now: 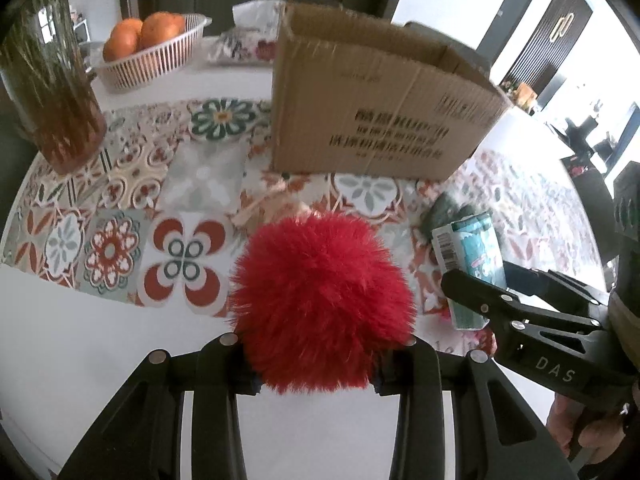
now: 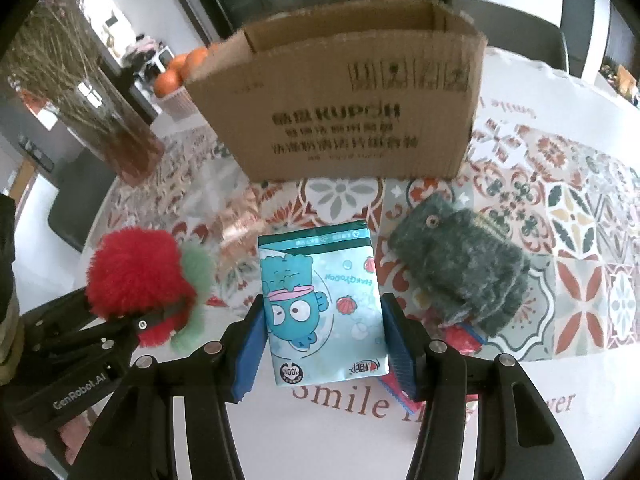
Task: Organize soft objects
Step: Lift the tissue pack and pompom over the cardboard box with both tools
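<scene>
My left gripper [image 1: 316,364] is shut on a fluffy red pompom [image 1: 324,300], held above the patterned tablecloth; the same red pompom [image 2: 136,276], with a pale green tuft beside it, shows at the left of the right wrist view. My right gripper [image 2: 324,344] is shut on a teal tissue pack [image 2: 324,308] printed with a cartoon fish, its blue pads pressing both sides. That tissue pack [image 1: 476,256] shows at the right of the left wrist view. An open cardboard box [image 2: 348,96] stands behind both. A dark green knitted item [image 2: 460,268] lies to the right on the cloth.
A glass vase of dried stems [image 1: 52,92] stands at the left. A white basket of oranges [image 1: 148,52] and a floral tissue box [image 1: 248,40] sit behind the cardboard box [image 1: 372,96]. A small red-and-blue packet [image 2: 464,336] lies under the knitted item. The table's white edge runs near me.
</scene>
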Demonstrator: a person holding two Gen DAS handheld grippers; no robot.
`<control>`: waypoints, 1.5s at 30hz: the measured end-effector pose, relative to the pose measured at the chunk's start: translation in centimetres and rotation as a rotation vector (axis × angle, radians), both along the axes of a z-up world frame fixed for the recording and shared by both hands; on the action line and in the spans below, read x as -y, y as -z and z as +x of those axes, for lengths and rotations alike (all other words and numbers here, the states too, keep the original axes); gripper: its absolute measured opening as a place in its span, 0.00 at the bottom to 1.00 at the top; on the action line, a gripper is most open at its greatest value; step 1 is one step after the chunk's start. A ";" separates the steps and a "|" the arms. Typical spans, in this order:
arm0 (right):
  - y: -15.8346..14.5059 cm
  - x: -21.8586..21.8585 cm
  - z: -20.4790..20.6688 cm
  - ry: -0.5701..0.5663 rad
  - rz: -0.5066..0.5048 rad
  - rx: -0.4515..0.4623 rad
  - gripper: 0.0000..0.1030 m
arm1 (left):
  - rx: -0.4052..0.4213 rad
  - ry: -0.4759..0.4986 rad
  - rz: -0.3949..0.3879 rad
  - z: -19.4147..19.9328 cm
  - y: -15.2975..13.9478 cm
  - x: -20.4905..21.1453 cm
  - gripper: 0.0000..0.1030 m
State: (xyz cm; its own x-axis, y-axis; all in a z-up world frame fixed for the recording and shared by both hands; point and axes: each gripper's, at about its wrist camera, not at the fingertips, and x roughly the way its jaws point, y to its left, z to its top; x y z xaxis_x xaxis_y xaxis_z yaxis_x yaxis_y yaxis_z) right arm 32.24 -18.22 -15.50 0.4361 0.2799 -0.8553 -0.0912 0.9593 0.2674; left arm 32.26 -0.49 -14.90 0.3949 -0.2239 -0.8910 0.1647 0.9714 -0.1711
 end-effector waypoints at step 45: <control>-14.8 1.9 6.2 0.101 0.028 0.339 0.54 | 0.373 0.042 -0.078 7.2 -15.1 1.9 0.36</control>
State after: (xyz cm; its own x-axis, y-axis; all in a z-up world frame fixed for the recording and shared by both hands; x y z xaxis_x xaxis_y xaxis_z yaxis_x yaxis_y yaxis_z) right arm 38.44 -20.14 -0.69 0.7206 0.2419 -0.6498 -0.0841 0.9607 0.2644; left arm 39.42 -2.37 0.18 0.6777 -0.3082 -0.6677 0.2689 0.9489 -0.1650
